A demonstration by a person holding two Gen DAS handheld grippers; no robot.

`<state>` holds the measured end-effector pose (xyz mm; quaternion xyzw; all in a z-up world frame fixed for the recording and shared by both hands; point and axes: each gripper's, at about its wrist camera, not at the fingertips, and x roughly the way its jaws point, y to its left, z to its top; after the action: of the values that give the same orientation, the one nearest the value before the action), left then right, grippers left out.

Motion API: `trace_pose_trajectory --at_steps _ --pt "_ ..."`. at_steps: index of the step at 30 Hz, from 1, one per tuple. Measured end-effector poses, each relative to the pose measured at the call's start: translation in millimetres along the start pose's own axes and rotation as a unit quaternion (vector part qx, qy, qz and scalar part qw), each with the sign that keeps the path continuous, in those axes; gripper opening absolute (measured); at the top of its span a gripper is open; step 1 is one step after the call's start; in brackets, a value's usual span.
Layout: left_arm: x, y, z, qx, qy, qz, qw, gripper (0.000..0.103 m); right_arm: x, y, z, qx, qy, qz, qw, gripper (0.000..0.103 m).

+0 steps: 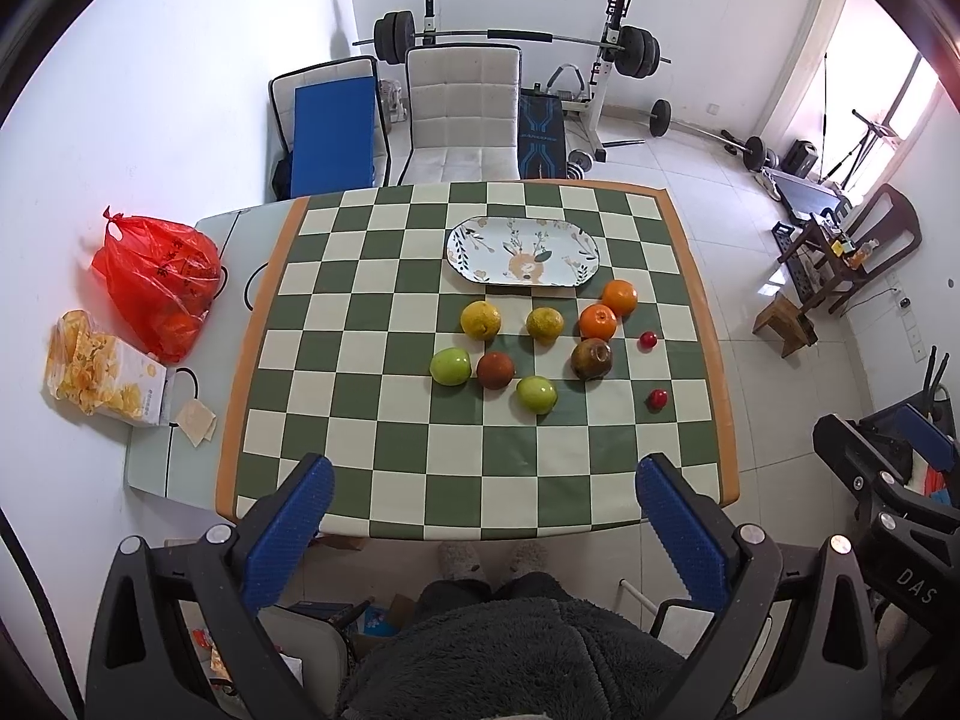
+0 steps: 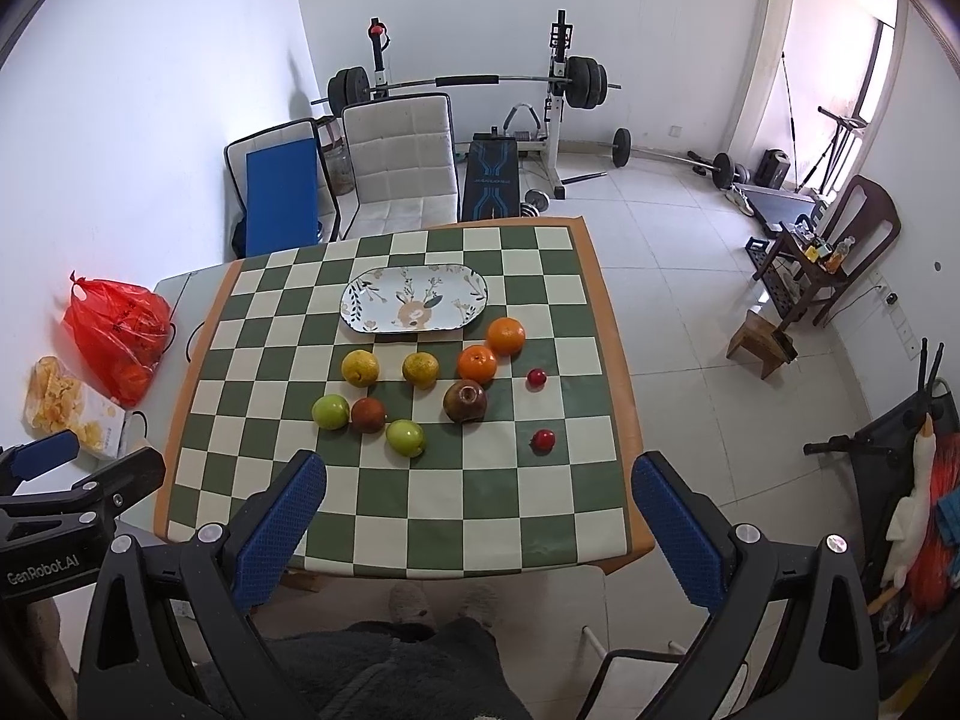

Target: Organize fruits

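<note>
A: Fruits, loose on checkered table (image 1: 336,360), none on plate. Nearest items?

B: Left gripper (image 1: 483,501) and right gripper (image 2: 477,498), both raised over near table edge, blue fingers (image 1: 288,534) spread wide, nothing held. Right pair likewise, fingers (image 2: 678,522) far apart.

A: Fruit row nearest?

B: Green apple (image 1: 536,394) at front centre. Small red fruit (image 1: 657,398) off to right, apart from others. Second green apple (image 1: 450,366) left, touching or just beside a dark red fruit (image 1: 495,369). Brownish round fruit (image 1: 591,358) right of those.

A: Next row back?

B: Two yellow citrus: one (image 1: 480,320) left, other (image 1: 545,324) centre. Orange (image 1: 597,321) right of them, second orange (image 1: 620,297) just behind, close or touching. Second small red fruit (image 1: 647,340) beside brownish fruit, to right.

A: Behind fruit?

B: Oval plate (image 1: 474,240), floral and deer print, bare, flat on table.

A: Off cloth, left?

B: Snack box (image 1: 108,384) printed with chips, near. Red plastic bag (image 1: 156,282) behind, orange items inside.

A: Beyond table?

B: White padded chair (image 1: 462,114), blue panel (image 1: 333,132) leaning at wall, barbell rack (image 1: 522,36) at back.
</note>
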<state>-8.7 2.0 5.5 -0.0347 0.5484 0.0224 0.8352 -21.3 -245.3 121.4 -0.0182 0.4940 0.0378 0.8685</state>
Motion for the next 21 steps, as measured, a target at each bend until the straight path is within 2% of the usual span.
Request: trace_pose_trajectory --at_steps 10,21 --pt "0.0 0.0 -0.2 0.0 -0.001 0.0 1.0 0.103 0.0 -0.4 0.9 0.001 0.0 0.001 1.0 0.103" --pt "-18.4 -2.4 8.5 -0.002 -0.006 -0.001 1.0 0.103 -11.4 1.8 11.9 0.003 -0.003 0.006 1.0 0.103"
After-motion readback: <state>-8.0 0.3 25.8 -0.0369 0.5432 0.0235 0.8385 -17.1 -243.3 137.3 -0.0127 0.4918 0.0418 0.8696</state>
